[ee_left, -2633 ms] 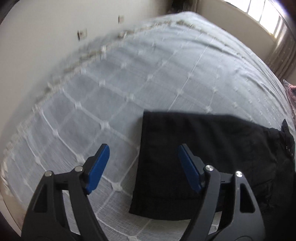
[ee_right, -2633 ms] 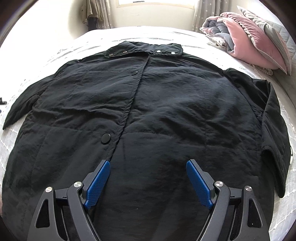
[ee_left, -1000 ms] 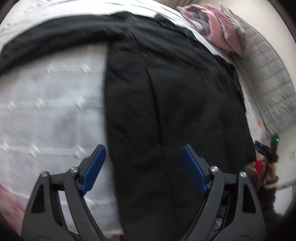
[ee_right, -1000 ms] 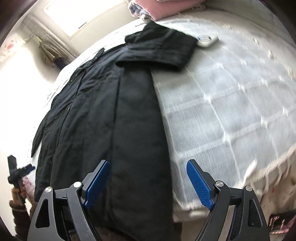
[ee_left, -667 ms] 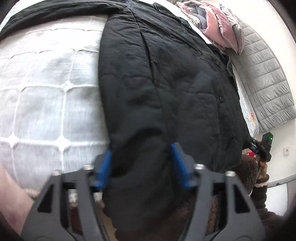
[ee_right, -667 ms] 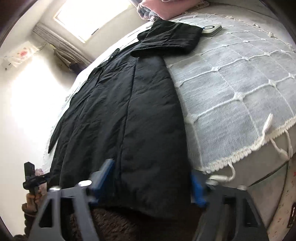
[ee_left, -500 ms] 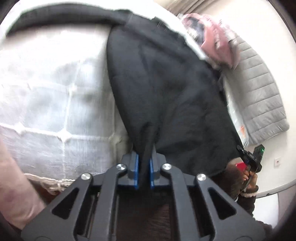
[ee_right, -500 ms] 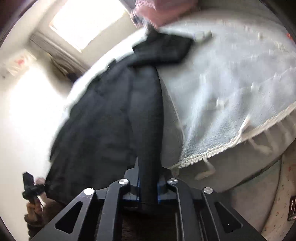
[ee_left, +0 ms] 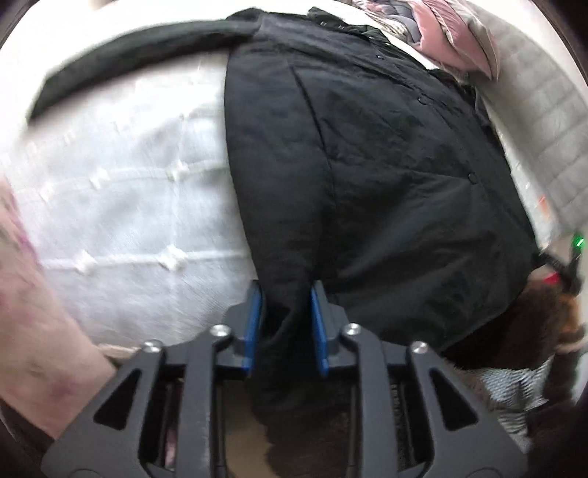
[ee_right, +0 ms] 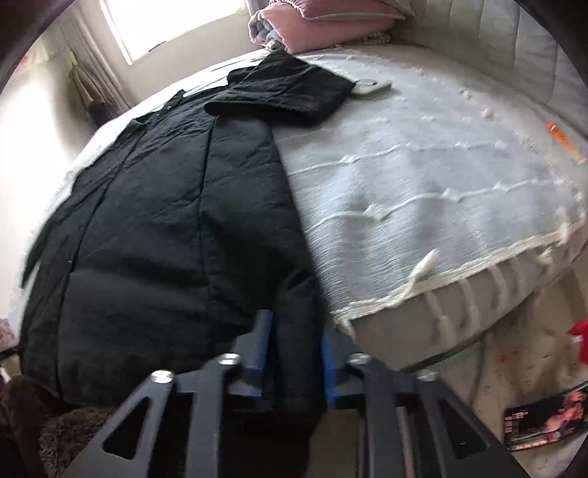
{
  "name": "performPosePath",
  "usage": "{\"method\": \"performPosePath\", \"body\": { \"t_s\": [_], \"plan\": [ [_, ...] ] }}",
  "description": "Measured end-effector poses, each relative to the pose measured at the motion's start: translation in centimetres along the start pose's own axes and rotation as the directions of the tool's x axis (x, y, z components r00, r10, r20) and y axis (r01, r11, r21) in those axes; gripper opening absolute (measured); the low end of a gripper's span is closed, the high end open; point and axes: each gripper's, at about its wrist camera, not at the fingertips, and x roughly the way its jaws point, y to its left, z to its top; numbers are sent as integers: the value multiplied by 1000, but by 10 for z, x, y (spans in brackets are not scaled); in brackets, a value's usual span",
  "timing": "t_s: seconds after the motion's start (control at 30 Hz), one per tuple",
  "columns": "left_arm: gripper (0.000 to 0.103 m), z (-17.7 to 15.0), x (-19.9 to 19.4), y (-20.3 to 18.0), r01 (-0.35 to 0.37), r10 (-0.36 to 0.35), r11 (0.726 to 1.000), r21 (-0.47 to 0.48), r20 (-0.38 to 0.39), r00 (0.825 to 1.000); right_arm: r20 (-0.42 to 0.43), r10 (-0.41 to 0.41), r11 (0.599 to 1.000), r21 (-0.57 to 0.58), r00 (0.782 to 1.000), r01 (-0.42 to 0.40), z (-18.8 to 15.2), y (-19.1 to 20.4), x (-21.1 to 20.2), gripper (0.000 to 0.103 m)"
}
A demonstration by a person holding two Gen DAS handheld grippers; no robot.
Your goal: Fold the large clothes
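A large black padded coat (ee_left: pixel 367 154) lies front up on a white bedspread (ee_left: pixel 128 206), collar toward the far pillows, one sleeve (ee_left: pixel 128 47) stretched out to the left. My left gripper (ee_left: pixel 284 305) is shut on the coat's bottom left hem corner at the bed's near edge. In the right wrist view the coat (ee_right: pixel 165 220) fills the left half, its other sleeve (ee_right: pixel 286 92) folded over near the top. My right gripper (ee_right: pixel 296 331) is shut on the bottom right hem corner, slightly raised off the bed edge.
Pink and grey folded quilts (ee_right: pixel 312 22) sit at the head of the bed. A small white device (ee_right: pixel 371 87) lies beside the folded sleeve. The fringed bed edge (ee_right: pixel 459 272) and the floor (ee_right: pixel 514 367) are on the right. A grey padded headboard (ee_left: pixel 544 121) runs along the right.
Both grippers swung to the coat's bottom hem, closed on its two corners, and now hold the pinched fabric; the jaws look slightly wider around bunched fabric than half a second ago.
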Motion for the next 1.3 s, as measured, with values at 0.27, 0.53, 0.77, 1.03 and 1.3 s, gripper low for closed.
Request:
{"method": "performPosePath", "body": {
  "t_s": [0.27,0.53,0.77,1.03,1.3],
  "plan": [
    [74,35,-36,-21,-84,78,996,40,132,988,112,-16,998,-56,994,22,26,21,-25,81],
    [83,103,-44,-84,-35,17,997,67,243,970,132,-4,992,-121,991,20,75,68,3,82],
    [84,138,-13,-123,74,-86,995,61,239,967,133,-8,987,-160,991,29,112,92,35,82],
    [88,177,47,-159,185,-182,983,8,206,961,131,-26,978,-203,991,53,153,104,77,82],
    [97,180,111,-183,300,-294,954,-7,181,939,130,-117,946,-288,985,150,192,125,140,82]
  ]
}}
